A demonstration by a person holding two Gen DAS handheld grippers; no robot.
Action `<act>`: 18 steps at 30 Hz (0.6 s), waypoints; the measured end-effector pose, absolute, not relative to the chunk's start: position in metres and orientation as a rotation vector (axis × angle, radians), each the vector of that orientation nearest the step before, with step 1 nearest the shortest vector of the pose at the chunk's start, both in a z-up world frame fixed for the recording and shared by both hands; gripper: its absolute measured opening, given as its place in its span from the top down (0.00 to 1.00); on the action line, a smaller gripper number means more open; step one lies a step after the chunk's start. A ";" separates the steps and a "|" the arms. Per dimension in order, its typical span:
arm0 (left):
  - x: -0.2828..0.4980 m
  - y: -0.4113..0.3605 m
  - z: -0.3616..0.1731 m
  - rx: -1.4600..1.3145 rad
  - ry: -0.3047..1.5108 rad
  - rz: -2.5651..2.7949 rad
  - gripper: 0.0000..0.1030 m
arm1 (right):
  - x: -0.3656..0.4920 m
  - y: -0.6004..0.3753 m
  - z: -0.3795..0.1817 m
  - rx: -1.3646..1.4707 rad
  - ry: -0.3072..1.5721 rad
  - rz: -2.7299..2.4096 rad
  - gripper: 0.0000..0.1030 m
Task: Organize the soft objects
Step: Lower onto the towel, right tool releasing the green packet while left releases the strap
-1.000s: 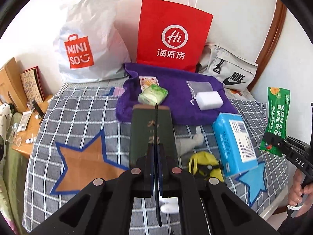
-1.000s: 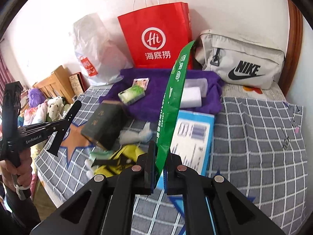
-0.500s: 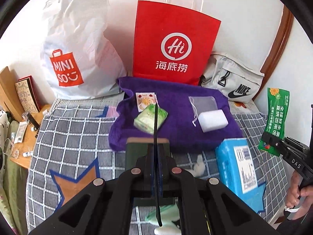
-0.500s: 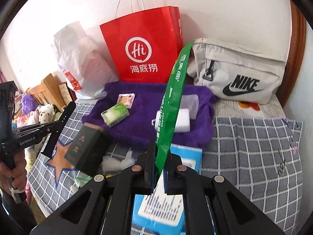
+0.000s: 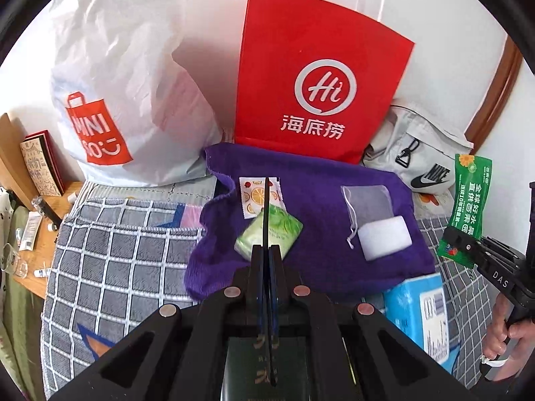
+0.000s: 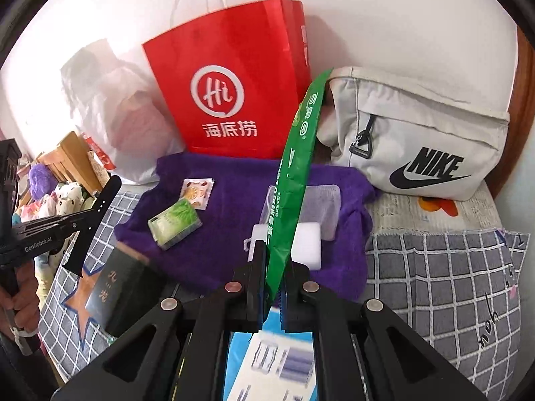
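Right wrist view: right claw (image 6: 272,267) is clamped on a green sachet (image 6: 294,167), pinched at its lower end, the strip standing up out of the jaws and leaning slightly right. Flat foil-type pack, looks light and floppy; it holds shape only because it is gripped edge-on. Film is probably slick, so I'd keep the pinch near the sealed end rather than mid-body.

Left claw (image 5: 267,257) is shut on a thin dark sheet, seen edge-on between the fingers. From the right wrist it reads as the flap of a dark box (image 6: 123,294) hanging below that claw over the bed (image 6: 441,267). Box looks stiff and heavier than the sachet; hung by a thin flap it may swing or tear loose.

On the purple towel (image 5: 317,183), near the red bag (image 5: 317,77):
- green tissue pack (image 5: 284,230): soft, squashy, take across the short sides
- white sponge block (image 5: 384,242): light, compressible, any face
- mesh pouch (image 5: 366,200): limp, take by the drawstring
- fruit-print sachet (image 5: 255,197): flat, hard to lift off the pile
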State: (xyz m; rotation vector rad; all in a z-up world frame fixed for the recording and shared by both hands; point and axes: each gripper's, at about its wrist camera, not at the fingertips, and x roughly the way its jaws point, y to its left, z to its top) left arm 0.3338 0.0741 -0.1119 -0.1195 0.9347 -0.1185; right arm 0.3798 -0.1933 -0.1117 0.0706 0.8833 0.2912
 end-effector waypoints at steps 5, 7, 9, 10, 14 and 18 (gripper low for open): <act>0.358 0.070 -0.115 -0.121 0.940 -0.120 0.96 | 0.407 -0.188 -0.124 0.093 0.926 0.333 0.93; 0.367 0.068 -0.116 -0.118 0.942 -0.118 0.96 | 0.416 -0.183 -0.130 0.101 0.945 0.362 0.93; 0.379 0.066 -0.119 -0.114 0.949 -0.117 0.96 | 0.424 -0.178 -0.138 0.096 0.970 0.382 0.93; 0.384 0.065 -0.121 -0.115 0.953 -0.120 0.96 | 0.428 -0.175 -0.142 0.093 0.981 0.391 0.94; 0.402 0.063 -0.129 -0.121 0.964 -0.127 0.96 | 0.439 -0.171 -0.151 0.123 1.009 0.434 0.94; 0.415 0.065 -0.142 -0.143 0.988 -0.138 0.96 | 0.444 -0.167 -0.160 0.111 1.034 0.447 0.94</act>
